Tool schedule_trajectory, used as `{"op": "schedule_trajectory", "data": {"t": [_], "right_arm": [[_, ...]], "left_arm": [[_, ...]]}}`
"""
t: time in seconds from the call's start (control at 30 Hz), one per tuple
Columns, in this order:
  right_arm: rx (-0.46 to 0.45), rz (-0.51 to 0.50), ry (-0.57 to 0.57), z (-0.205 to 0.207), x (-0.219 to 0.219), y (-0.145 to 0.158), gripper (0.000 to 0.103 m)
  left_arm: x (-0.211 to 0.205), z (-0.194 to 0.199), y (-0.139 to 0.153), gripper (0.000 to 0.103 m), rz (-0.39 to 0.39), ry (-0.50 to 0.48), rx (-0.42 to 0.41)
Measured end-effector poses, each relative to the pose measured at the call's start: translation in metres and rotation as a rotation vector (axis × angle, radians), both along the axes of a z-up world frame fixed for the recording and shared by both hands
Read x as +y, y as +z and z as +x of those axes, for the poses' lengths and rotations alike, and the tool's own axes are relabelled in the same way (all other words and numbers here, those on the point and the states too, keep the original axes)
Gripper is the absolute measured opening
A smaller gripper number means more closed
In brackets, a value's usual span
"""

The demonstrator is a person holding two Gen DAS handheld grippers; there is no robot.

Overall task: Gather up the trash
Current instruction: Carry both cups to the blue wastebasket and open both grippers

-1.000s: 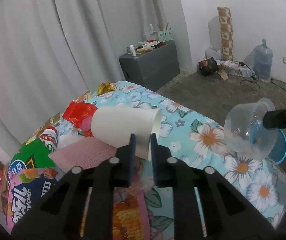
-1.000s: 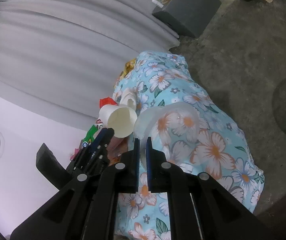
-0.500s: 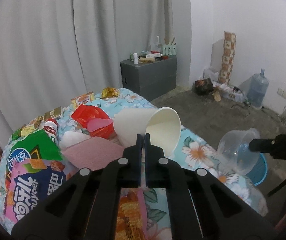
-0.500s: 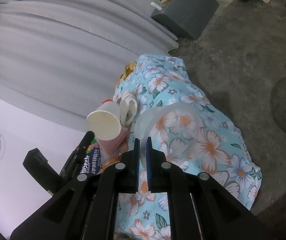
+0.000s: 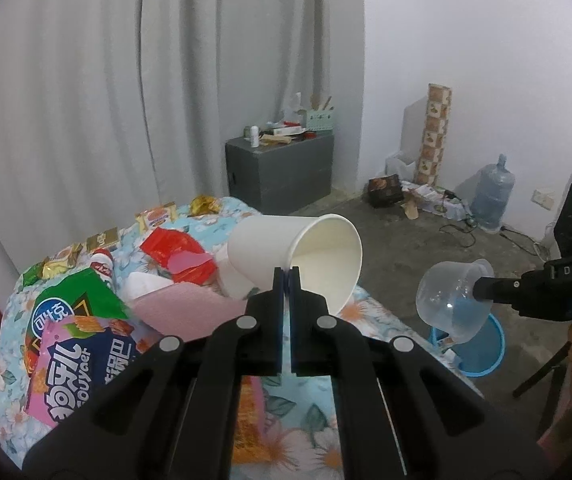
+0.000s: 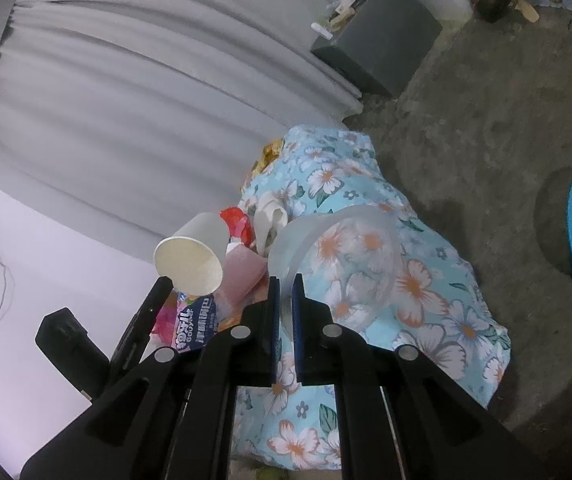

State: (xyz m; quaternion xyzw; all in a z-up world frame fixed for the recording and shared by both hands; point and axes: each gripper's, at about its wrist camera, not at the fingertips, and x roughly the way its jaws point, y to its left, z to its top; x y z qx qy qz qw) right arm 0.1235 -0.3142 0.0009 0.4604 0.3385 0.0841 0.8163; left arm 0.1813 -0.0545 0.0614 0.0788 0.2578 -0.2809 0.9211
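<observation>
Left wrist: left gripper (image 5: 286, 270) clamped on paper cup (image 5: 294, 258) rim, cup tipped sideways.

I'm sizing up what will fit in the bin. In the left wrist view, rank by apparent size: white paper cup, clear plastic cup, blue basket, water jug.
1. white paper cup, though it is nearest the camera
2. clear plastic cup and blue basket: too alike, basket partly hidden
3. water jug, farthest away
</observation>
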Motion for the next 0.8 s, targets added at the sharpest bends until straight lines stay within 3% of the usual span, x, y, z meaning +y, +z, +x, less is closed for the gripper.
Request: {"op": "schedule_trajectory", "data": {"t": [0.27, 0.47, 0.63, 0.8], "right_arm": [[-0.033, -0.003, -0.084, -0.046, -0.026, 0.009, 0.006], [-0.026, -0.002, -0.209, -0.088, -0.067, 0.003, 0.006], [0.012, -0.004, -0.348, -0.117, -0.105, -0.014, 0.006], [0.086, 0.011, -0.476, -0.138, -0.139, -0.048, 0.006]], "left_arm": [[-0.033, -0.030, 0.015, 0.000, -0.009, -0.097, -0.005], [-0.083, -0.039, 0.016, 0.000, -0.017, -0.217, 0.035], [-0.141, -0.036, 0.001, 0.000, -0.010, -0.336, 0.144], [-0.206, -0.022, -0.032, 0.000, 0.007, -0.420, 0.344]]}}
